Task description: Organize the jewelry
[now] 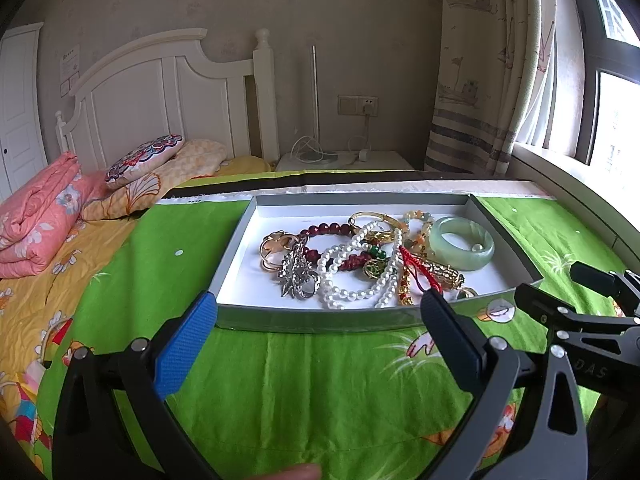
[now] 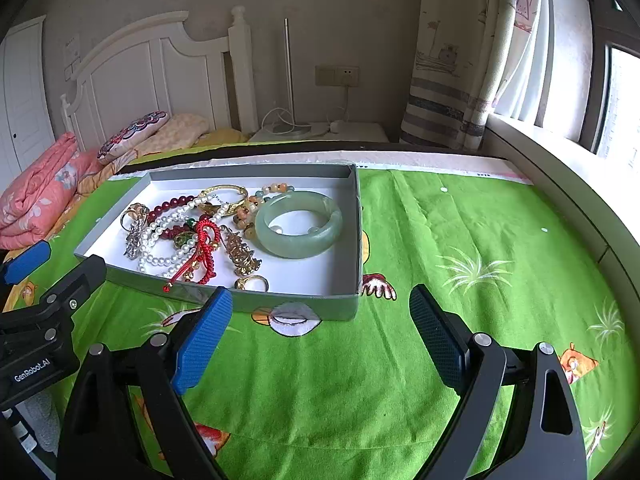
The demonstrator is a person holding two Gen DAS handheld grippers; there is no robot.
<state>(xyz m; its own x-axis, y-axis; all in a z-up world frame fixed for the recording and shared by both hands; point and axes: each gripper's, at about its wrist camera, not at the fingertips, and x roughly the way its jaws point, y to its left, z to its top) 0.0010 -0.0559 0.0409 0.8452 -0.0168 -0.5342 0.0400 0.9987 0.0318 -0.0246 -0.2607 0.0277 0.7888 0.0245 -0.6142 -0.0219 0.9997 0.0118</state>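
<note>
A shallow grey box (image 1: 308, 320) (image 2: 340, 300) with a white floor lies on the green cloth. It holds a tangled heap of jewelry: a pale green jade bangle (image 1: 462, 242) (image 2: 299, 223), a white pearl string (image 1: 348, 272) (image 2: 168, 240), dark red beads (image 1: 324, 229) (image 2: 176, 202), a gold bangle (image 1: 376, 220) (image 2: 224, 194), a red knotted cord (image 1: 420, 272) (image 2: 200, 252) and a silver brooch (image 1: 298, 274) (image 2: 134, 236). My left gripper (image 1: 320, 312) hovers open just short of the box's near wall. My right gripper (image 2: 320, 312) stands open over the cloth at the box's near right corner. Both hold nothing.
The green cartoon-print cloth (image 1: 320, 392) (image 2: 460, 240) covers a bed. Folded pink bedding (image 1: 36, 220) and pillows (image 1: 144, 158) lie at the left by a white headboard. A nightstand with cables (image 1: 344, 158) stands behind. A curtain and window sill (image 2: 560, 168) run along the right.
</note>
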